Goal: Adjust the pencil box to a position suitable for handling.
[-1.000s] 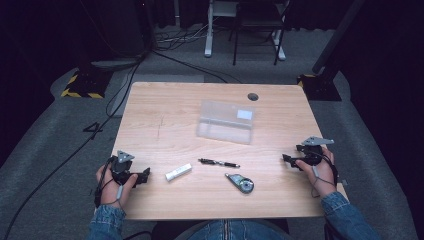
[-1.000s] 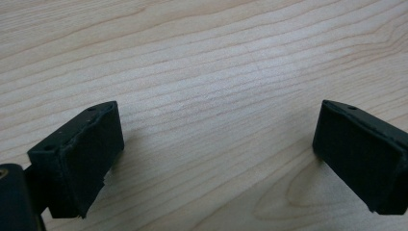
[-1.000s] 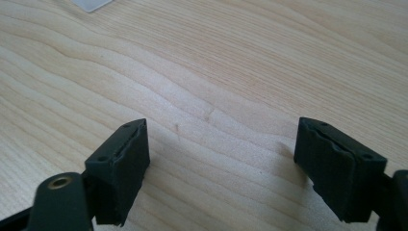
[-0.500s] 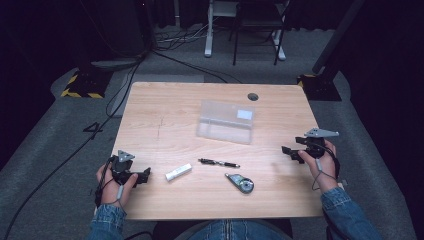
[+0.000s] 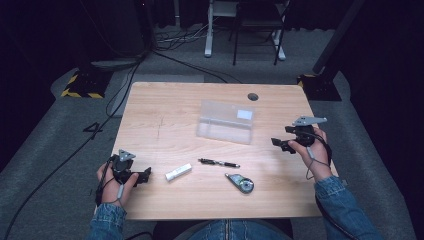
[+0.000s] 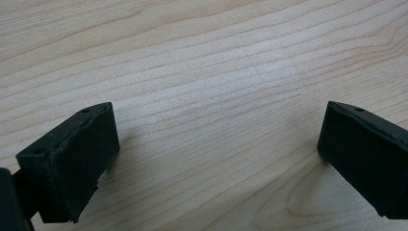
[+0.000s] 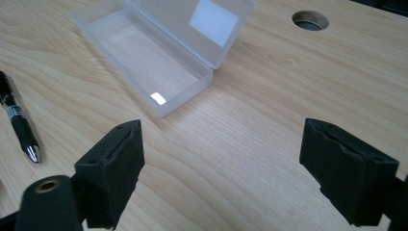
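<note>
Tongs left (image 6: pixel 216 159), right (image 7: pixel 221 173): both apart | case (image 5: pixel 226 121), pen (image 5: pixel 218 163) between

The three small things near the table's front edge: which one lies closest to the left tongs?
The white stick-shaped eraser: it lies just beside the left tongs. The black pen and the grey tape measure lie farther toward the right.

Person wears blue denim: sleeves (image 5: pixel 336 197) cuffed at both wrists, denim lap at bottom centre of high view. Left gripper (image 5: pixel 145 174), lower left of frame: black body, small grey three-cornered plate on top, dark cable looping past hand. Right gripper (image 5: pixel 276 143), right of frame: black, larger grey plate, grey cable trailing along wrist. Gripper views: jaws blocky, matte black, padded faces, small screw holes on top edges.
</note>
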The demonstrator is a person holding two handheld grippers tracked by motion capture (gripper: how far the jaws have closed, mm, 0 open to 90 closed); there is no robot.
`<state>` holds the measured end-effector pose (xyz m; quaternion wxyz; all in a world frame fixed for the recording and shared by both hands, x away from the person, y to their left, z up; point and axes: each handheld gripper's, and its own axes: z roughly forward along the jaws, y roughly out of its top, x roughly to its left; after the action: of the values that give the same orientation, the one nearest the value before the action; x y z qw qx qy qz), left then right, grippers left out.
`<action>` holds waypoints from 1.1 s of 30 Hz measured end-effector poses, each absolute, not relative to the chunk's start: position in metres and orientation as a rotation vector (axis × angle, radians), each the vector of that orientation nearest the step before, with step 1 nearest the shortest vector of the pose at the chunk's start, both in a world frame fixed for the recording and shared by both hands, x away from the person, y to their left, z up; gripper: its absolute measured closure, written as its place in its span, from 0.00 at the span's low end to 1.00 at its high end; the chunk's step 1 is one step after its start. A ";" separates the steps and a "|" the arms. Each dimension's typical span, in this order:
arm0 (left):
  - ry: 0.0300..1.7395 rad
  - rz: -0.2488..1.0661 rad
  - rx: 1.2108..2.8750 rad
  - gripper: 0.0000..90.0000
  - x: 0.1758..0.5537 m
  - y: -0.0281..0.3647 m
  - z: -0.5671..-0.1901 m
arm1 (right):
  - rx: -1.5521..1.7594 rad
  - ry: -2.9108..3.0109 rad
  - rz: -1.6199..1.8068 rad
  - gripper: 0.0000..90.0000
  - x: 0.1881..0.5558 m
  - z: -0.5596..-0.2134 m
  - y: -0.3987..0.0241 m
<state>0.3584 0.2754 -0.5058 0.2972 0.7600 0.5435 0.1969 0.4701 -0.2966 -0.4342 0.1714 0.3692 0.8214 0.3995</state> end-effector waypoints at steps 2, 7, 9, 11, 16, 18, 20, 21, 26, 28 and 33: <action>1.442 0.523 2.023 0.01 0.359 0.275 -0.506 | 1.025 2.333 1.134 0.18 0.473 -0.432 -0.291; 1.443 0.523 2.021 0.01 0.359 0.275 -0.506 | 0.994 2.353 1.124 0.18 0.478 -0.431 -0.279; 1.442 0.523 2.022 0.01 0.359 0.275 -0.506 | 0.987 2.350 1.124 0.18 0.480 -0.431 -0.275; 1.442 0.523 2.023 0.01 0.359 0.275 -0.506 | 0.984 2.343 1.125 0.18 0.482 -0.431 -0.271; 1.441 0.523 2.023 0.01 0.359 0.275 -0.506 | 0.985 2.334 1.161 0.19 0.489 -0.432 -0.262; 1.441 0.523 2.023 0.01 0.359 0.275 -0.506 | 0.986 2.335 1.165 0.20 0.492 -0.434 -0.259; 1.441 0.523 2.023 0.01 0.359 0.275 -0.506 | 0.993 2.326 1.174 0.21 0.495 -0.436 -0.253; 1.441 0.523 2.023 0.01 0.359 0.275 -0.506 | 0.997 2.324 1.179 0.21 0.497 -0.437 -0.250; 1.442 0.523 2.023 0.01 0.359 0.275 -0.506 | 1.012 2.320 1.200 0.24 0.508 -0.446 -0.237; 1.442 0.523 2.023 0.01 0.359 0.275 -0.506 | 1.019 2.319 1.194 0.25 0.511 -0.451 -0.234; 1.442 0.523 2.023 0.01 0.359 0.275 -0.506 | 1.015 2.346 1.151 0.27 0.517 -0.463 -0.227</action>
<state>0.3586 0.2754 -0.5058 0.2970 0.7609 0.5423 0.1969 0.5169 -0.2265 -0.4634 0.1683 0.3570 0.8249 0.4048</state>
